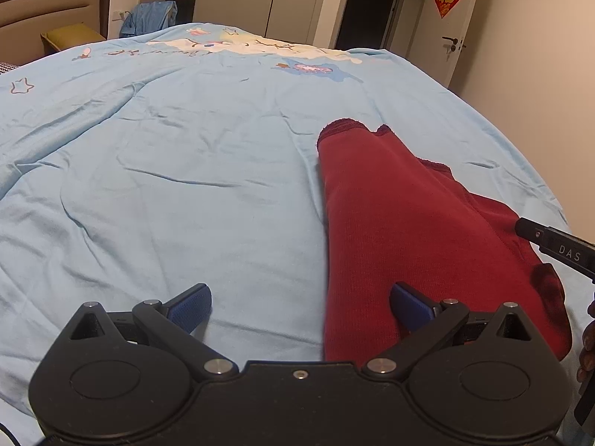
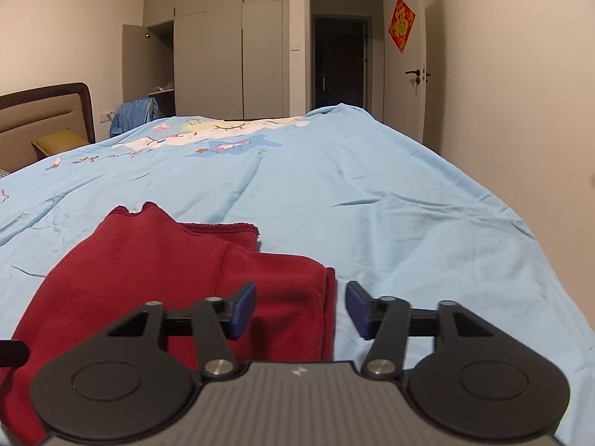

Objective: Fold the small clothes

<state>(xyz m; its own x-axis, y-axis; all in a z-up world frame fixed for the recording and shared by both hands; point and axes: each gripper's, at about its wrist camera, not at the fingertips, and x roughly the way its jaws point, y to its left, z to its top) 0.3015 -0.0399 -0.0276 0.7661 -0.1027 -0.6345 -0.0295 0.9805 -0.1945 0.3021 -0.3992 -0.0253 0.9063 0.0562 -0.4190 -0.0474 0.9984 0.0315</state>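
Observation:
A dark red knit garment (image 1: 401, 230) lies folded lengthwise on the light blue bedspread (image 1: 186, 186). My left gripper (image 1: 299, 306) is open and straddles the garment's near left edge, nothing held. In the right wrist view the same garment (image 2: 178, 271) lies ahead and to the left. My right gripper (image 2: 300, 308) is open over its near right corner, its left finger above the cloth and its right finger above the bedspread (image 2: 372, 193). The right gripper's black body (image 1: 554, 245) shows at the left view's right edge, beside the garment.
A headboard (image 1: 55, 3) and an olive pillow (image 1: 70, 35) stand at the far left. Blue clothing (image 2: 134, 113) hangs beyond the bed by the wardrobe (image 2: 223, 55). A door (image 2: 409, 70) and dark doorway are far right. The bed's edge curves down on the right.

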